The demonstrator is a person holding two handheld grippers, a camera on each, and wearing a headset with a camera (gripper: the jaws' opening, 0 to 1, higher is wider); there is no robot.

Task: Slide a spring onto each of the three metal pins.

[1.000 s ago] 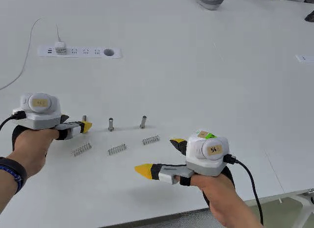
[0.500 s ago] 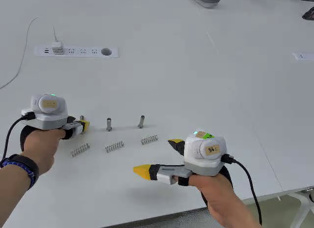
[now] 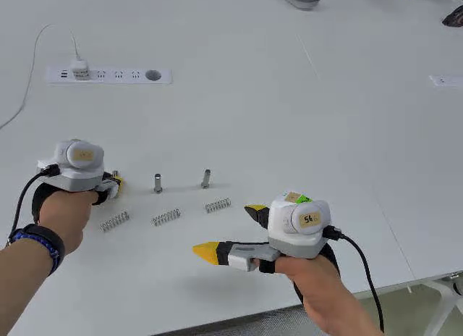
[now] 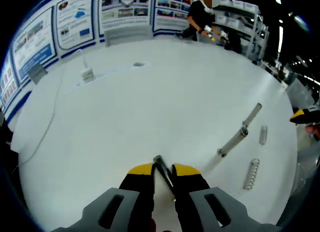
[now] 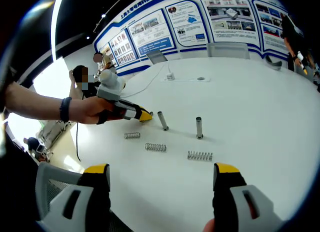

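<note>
In the head view, the left gripper (image 3: 114, 184) is seen at the centre left of the frame, and its jaws are closed around the leftmost pin (image 4: 163, 171). The two other pins (image 3: 158, 182) are standing upright to its right on the white table (image 3: 289, 133). Below the pins, three springs (image 3: 166, 217) are laid in a row. The right gripper (image 3: 230, 231) is held at the lower centre, with its jaws spread wide apart.
</note>
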